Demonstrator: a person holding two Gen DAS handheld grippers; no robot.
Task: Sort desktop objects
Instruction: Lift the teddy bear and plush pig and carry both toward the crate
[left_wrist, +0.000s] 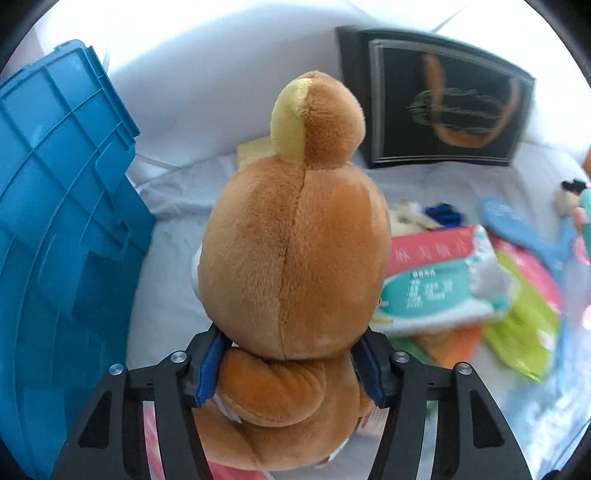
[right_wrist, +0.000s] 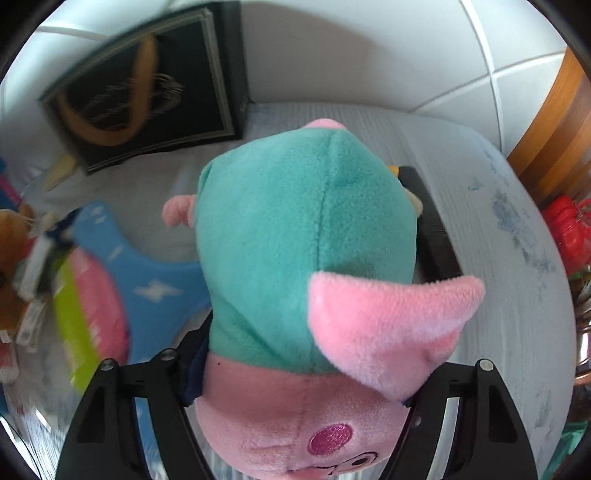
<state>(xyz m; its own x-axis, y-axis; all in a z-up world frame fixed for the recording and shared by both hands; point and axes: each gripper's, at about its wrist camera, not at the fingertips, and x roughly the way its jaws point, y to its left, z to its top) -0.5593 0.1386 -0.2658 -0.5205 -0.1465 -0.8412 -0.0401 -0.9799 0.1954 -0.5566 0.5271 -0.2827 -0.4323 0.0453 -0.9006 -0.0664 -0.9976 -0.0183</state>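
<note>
My left gripper (left_wrist: 291, 373) is shut on a brown plush bear (left_wrist: 295, 258) and holds it up, its head pointing away from the camera. My right gripper (right_wrist: 299, 373) is shut on a pink plush pig in a teal dress (right_wrist: 306, 251), held head towards the camera. A blue crate (left_wrist: 62, 229) stands close to the left of the bear. Snack packets (left_wrist: 443, 284) lie on the white cloth to the right of the bear.
A black framed picture (left_wrist: 443, 99) leans on the back wall; it also shows in the right wrist view (right_wrist: 144, 92). A blue flat toy (right_wrist: 147, 277), pink and green packets (right_wrist: 85, 317) and a black object (right_wrist: 432, 225) lie on the cloth. A red item (right_wrist: 565, 229) sits at the far right.
</note>
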